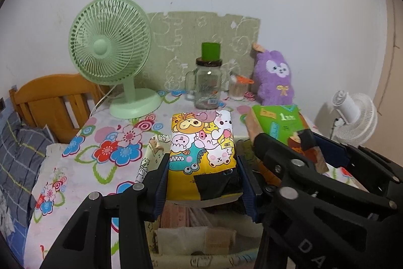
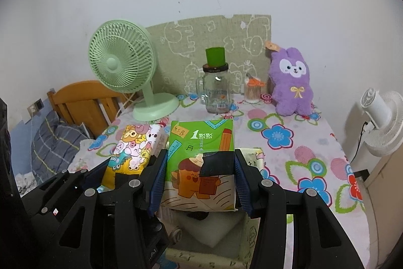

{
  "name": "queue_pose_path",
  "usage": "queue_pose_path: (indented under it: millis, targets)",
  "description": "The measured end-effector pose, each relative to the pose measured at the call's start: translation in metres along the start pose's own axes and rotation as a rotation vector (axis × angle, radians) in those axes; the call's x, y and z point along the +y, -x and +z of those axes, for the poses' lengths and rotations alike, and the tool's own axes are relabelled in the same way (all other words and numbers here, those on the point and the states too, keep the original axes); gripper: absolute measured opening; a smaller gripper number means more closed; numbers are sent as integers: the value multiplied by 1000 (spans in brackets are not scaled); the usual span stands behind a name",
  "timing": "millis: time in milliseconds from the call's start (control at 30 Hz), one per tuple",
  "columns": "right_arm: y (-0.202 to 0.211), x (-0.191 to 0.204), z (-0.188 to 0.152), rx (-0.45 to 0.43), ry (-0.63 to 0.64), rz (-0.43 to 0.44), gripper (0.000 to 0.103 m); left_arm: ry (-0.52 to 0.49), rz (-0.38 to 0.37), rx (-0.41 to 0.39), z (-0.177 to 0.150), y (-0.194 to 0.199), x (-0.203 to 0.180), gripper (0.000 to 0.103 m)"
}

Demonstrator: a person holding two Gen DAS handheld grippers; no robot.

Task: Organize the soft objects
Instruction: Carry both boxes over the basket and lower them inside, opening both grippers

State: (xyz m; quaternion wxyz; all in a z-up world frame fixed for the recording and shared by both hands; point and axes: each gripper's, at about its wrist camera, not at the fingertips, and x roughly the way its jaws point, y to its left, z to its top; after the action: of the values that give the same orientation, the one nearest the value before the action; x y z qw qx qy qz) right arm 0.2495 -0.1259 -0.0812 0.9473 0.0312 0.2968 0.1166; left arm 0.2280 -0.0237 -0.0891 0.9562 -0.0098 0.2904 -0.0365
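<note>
My left gripper [image 1: 202,168] is shut on a yellow cartoon-print tissue pack [image 1: 201,143] and holds it above an open storage box [image 1: 194,238] with paper packets inside. My right gripper [image 2: 200,168] is shut on a green tissue pack [image 2: 201,155] and holds it beside the yellow pack [image 2: 133,150], over the same box [image 2: 209,238]. The green pack [image 1: 277,125] and the right gripper [image 1: 312,163] also show in the left wrist view. A purple plush rabbit [image 2: 292,85] leans on the wall at the back of the table.
On the floral tablecloth [image 2: 302,150] stand a green desk fan [image 2: 123,67], a glass jar with a green cup on its lid [image 2: 216,90] and a swab jar [image 2: 253,92]. A white fan [image 2: 380,117] is at right; a wooden headboard [image 2: 83,105] at left.
</note>
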Motion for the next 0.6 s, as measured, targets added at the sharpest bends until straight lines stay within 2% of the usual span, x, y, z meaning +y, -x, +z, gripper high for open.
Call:
queue_pose_path:
  millis: [233,267,333,500,600]
  targets:
    - [-22,-6,-5,35,-11,7,53,-18,18,65,-4,-23,0,55]
    - [-25,-7,-6,45,-15,14,53,-21,19,67,-4,-25,-1,56]
    - [-29,-7,-7,60,-14,30,53,-26,27,74,-6,-26,-1,67]
    - [-31,-1,-9,61,23,42,52,-46,71,76,-8,-24,2,76]
    - [-33,3,-9,68,37,64,52,-58,94,101,-10,-21,5,76]
